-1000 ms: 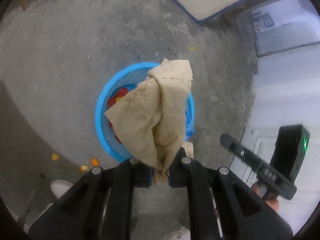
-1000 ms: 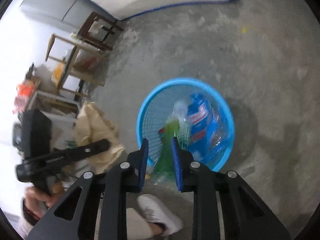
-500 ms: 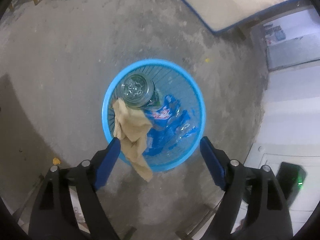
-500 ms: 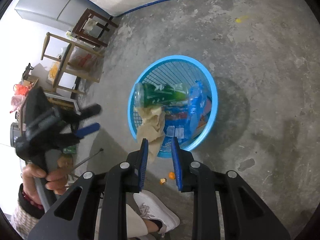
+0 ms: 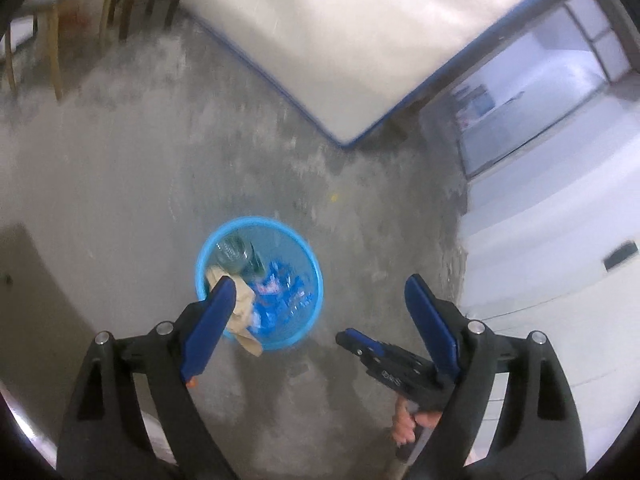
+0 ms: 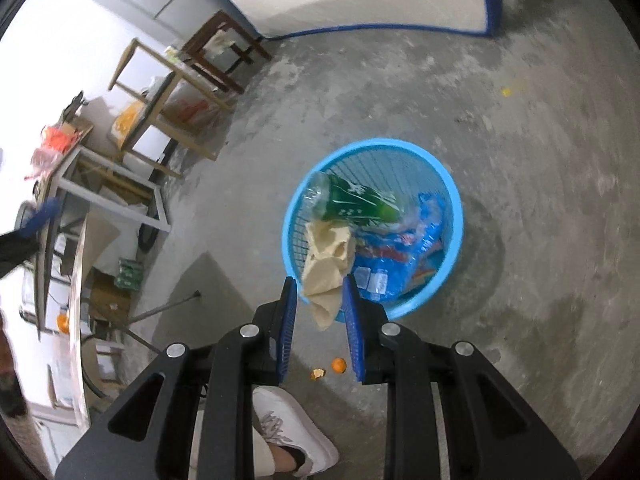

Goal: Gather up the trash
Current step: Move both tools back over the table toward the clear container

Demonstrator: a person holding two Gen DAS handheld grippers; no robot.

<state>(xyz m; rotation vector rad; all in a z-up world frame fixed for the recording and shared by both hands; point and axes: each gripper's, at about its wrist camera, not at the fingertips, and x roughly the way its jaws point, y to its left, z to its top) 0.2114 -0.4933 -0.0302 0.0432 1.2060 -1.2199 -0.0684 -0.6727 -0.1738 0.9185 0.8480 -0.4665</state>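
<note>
A blue mesh basket stands on the concrete floor. In it lie a green plastic bottle, blue plastic wrappers and a tan cloth that hangs over the near rim. My left gripper is wide open and empty, high above the basket. My right gripper is above the basket's near rim with its jaws a narrow gap apart and nothing held; it also shows in the left wrist view.
Orange peel bits lie on the floor near my white shoe. A blue-edged mattress leans at the back. Wooden tables and chairs and a cluttered shelf stand to the left. A yellow scrap lies beyond the basket.
My left gripper opened and let the tan cloth fall into the basket, then rose well away. My right gripper also pulled up and back from the basket.
</note>
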